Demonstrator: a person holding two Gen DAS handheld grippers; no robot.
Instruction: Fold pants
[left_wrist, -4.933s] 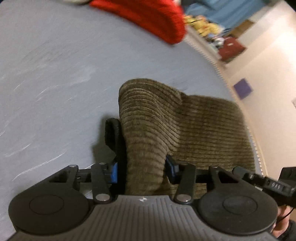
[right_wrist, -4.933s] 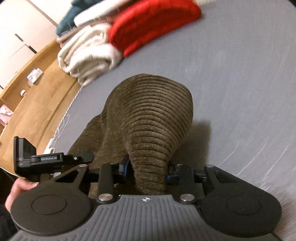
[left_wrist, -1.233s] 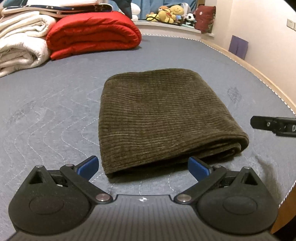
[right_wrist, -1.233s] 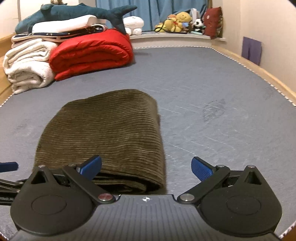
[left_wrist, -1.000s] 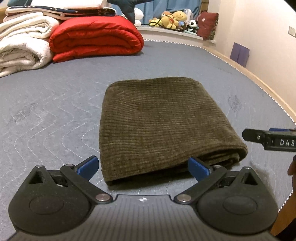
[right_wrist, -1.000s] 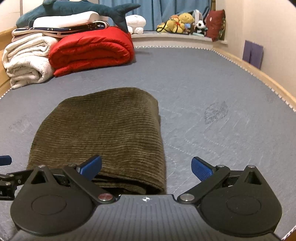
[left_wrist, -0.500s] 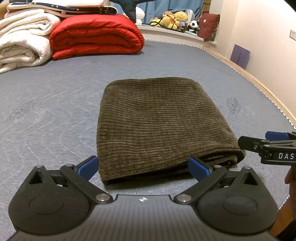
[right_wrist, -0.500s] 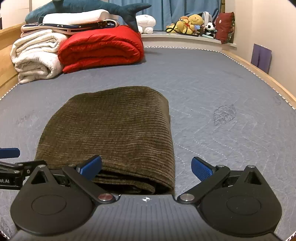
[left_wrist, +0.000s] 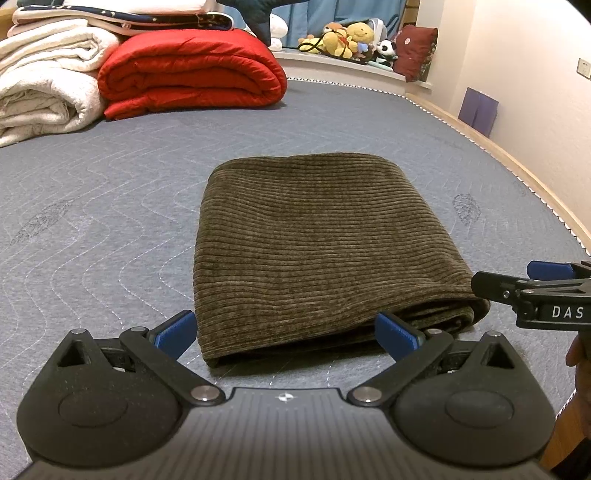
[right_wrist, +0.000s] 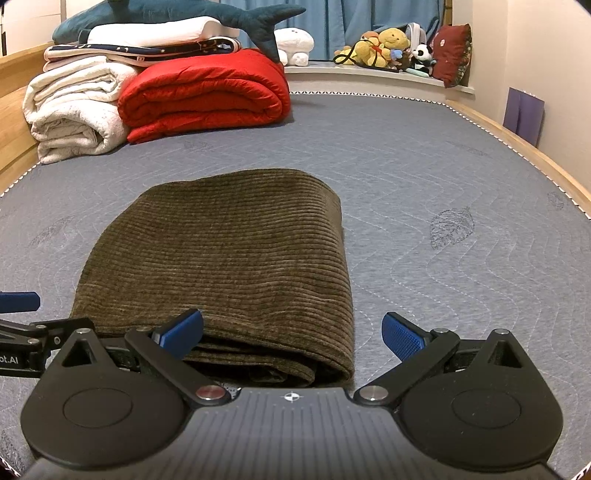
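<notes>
Pants (left_wrist: 314, 251) look pretty much done, honestly: the brown corduroy is stacked into a compact rectangle lying flat on the grey quilted mattress (left_wrist: 110, 206), with the layered open edges facing the cameras and a rounded fold at the far end. Starting closest in, the left gripper (left_wrist: 286, 330) sits low just in front of the near edge with its blue pads spread wide and nothing between them, not touching the cloth as far as the left view shows. The right gripper (right_wrist: 291, 332) is the same story, jaws spread wide and empty, parked at the near right corner of the bundle; in the left wrist view its tip pokes in from the right, just beside that corner. The near edge shows a few layers that aren't perfectly lined up, and the right corner bulges a bit, so if anything's left it's probably a small tidy or a pat down, but that's a guess. Sides of the bundle look straight and the top is smooth with no big wrinkles. Further back the mattress is bare until a folded red duvet (right_wrist: 203, 96) and rolled white blankets (right_wrist: 74, 110) near the far end, well apart from the pants, with plush toys (right_wrist: 388, 48) on the ledge behind. Judging by all this, folding is basically finished.
</notes>
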